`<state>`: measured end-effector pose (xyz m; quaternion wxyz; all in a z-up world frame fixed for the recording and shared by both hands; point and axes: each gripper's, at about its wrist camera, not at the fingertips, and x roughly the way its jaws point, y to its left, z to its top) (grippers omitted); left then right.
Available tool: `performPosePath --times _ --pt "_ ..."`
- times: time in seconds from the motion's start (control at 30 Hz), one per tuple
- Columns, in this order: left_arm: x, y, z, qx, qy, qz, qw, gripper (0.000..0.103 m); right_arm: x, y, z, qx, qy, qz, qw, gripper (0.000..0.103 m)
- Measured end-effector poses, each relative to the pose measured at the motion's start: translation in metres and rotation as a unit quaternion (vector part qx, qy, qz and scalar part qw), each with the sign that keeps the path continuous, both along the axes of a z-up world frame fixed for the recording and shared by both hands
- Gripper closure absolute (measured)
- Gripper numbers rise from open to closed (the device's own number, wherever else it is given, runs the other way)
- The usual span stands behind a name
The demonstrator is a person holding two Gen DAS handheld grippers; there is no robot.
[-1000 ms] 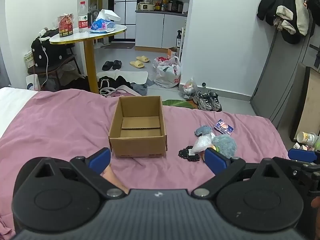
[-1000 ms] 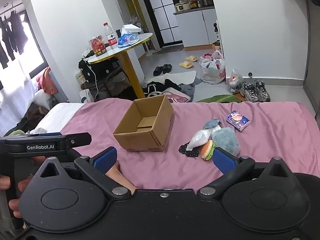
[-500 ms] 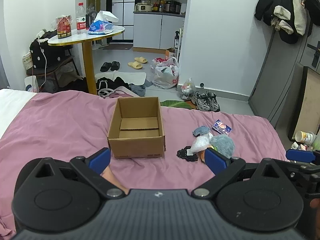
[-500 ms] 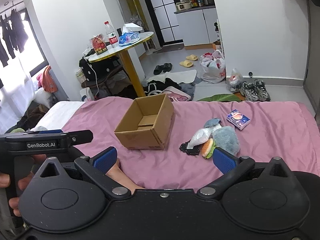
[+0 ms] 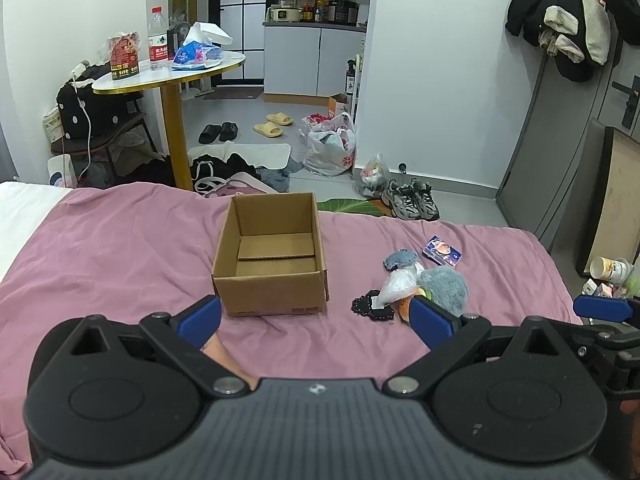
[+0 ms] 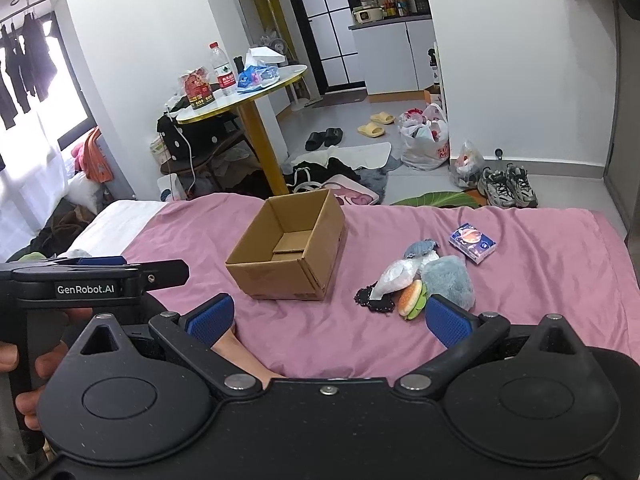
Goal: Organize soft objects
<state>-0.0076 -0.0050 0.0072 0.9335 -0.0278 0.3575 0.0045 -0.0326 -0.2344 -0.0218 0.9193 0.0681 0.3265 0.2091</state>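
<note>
Both grippers hover low over the near edge of the bed [image 5: 120,248], pink sheet, lightly wrinkled, white bedding showing at the far left corner. Left gripper [image 5: 316,316]: jaws spread wide, nothing between them. Right gripper [image 6: 328,318]: jaws spread wide too, empty. A hand [image 6: 28,380] holds the left unit's handle, seen at the left edge of the right wrist view.

Cardboard box [image 5: 272,256] sits open and upright mid-bed, flaps folded in on its floor, nothing else inside. Soft objects are bunched on the sheet to its right, apart from the box: grey-blue plush [image 6: 450,280], burger toy [image 6: 412,298] touching it, clear plastic pouch [image 6: 396,274] lying over a black lace piece [image 6: 370,300], a small denim-coloured bit [image 6: 420,247] behind. Tissue pack [image 6: 472,242] lies alone, a little further right.

Room beyond the foot of the bed: round worktop [image 5: 168,76] on a gold leg carrying a water bottle [image 5: 158,39], a red canister and an open tissue bag. Floor is grey tile, cluttered: black and yellow slippers, a white mat, clothes heap, plastic bags, grey sneakers [image 5: 412,199]. Kitchen nook with white cabinets at the back. Coats hang upper right; window with hanging laundry at far left.
</note>
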Motion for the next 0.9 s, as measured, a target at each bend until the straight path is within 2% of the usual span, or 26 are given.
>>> performPosePath --times 0.9 --pt "-0.0013 0.0012 -0.0043 -0.002 -0.002 0.003 1.0 0.004 -0.0024 0.0062 -0.0034 -0.016 0.001 0.005 1.0 0.0"
